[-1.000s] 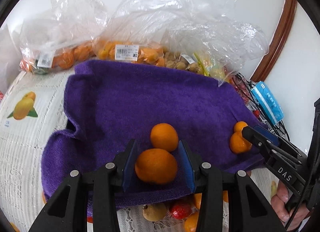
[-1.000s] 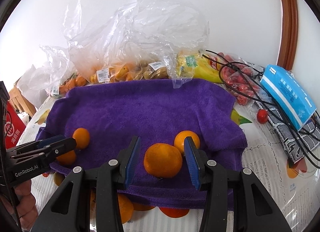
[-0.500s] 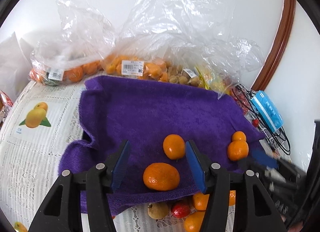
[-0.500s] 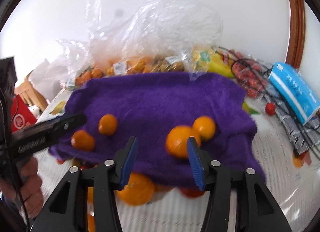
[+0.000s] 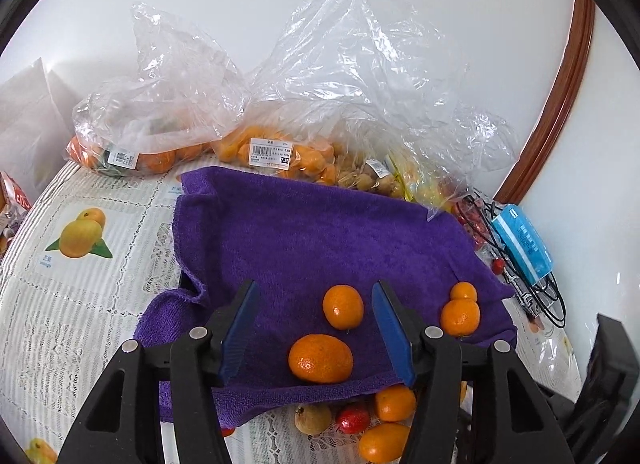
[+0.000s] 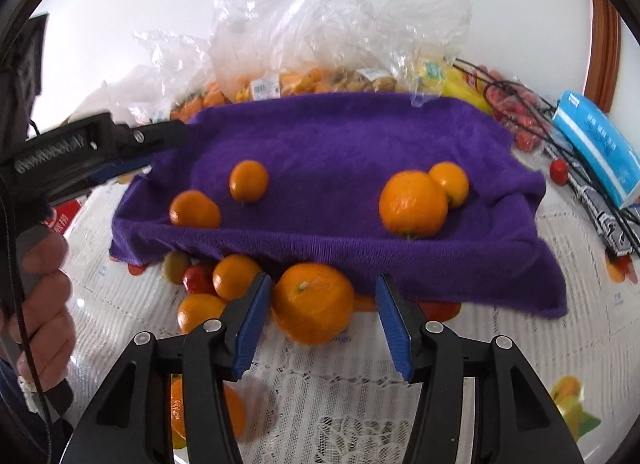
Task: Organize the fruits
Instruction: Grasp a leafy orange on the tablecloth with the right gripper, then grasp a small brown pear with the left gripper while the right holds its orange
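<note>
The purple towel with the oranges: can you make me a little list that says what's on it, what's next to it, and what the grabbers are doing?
on towel: four oranges on the fuzzy purple towel
in front of towel: big round orange on the lace tablecloth
left hand-held gripper: open, holding nothing
right hand-held gripper: open, around the big round orange
behind towel: clear plastic bags of fruit

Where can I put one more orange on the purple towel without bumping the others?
The purple towel is bare across its back half, between the plastic bags and the oranges. There is also an open strip between the left pair and the right pair. It is crowded under the front edge, where loose fruit bunches up.
</note>
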A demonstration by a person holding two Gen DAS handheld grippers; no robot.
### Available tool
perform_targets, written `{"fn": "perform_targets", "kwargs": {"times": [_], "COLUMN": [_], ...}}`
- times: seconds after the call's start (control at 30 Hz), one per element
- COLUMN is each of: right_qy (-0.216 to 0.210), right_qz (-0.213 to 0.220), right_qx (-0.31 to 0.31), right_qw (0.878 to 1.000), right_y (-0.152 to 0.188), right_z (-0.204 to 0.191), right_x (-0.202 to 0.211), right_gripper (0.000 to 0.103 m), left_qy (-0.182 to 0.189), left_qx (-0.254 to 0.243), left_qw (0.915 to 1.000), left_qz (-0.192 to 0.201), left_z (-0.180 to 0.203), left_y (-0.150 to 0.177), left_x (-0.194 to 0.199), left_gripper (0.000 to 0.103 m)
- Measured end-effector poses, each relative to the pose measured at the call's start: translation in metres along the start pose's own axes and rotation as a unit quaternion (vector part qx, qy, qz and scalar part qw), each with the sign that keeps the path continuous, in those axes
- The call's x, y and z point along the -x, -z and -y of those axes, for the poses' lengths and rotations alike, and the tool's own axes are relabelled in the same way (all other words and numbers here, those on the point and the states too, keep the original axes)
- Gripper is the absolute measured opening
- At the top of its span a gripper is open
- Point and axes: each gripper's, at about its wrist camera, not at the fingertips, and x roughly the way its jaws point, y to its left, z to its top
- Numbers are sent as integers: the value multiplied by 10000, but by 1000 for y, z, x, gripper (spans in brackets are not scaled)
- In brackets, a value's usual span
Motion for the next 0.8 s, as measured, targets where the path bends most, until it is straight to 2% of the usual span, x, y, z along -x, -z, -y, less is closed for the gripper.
{"fn": "perform_targets", "kwargs": {"times": [0.1,0.13,0.17,0.27,0.4,0.57,0.8], "right_qy": [150,102,52,309,310,502,629], "right_qz": [-163,-170,-128,75,202,237,272], "right_qx": [45,22,-11,44,-103,-165,-377], "right_qw": [9997,9998,9999,9995,9993,9983,9969], "right_y": [4,5,6,8,13,25,46], "right_z": [-2,-1,-1,-1,8,22,41], "right_x": [-10,-11,-9,2,24,47,62], "right_gripper": [52,43,44,43,43,44,44], "left_qy": [29,32,29,-15,-12,-284,-78], "left_qx": [27,26,14,-32,-88,-359,-196], "left_qw": [10000,10000,10000,10000,10000,9988,9990], "left_qz": [15,24,38,64,32,-160,-402], "left_z": [-1,-1,-1,1,4,5,-8], "left_y": [0,-1,-1,0,2,15,45], "left_x": [2,2,3,5,8,15,33], "left_gripper": [56,56,56,56,56,56,55]}}
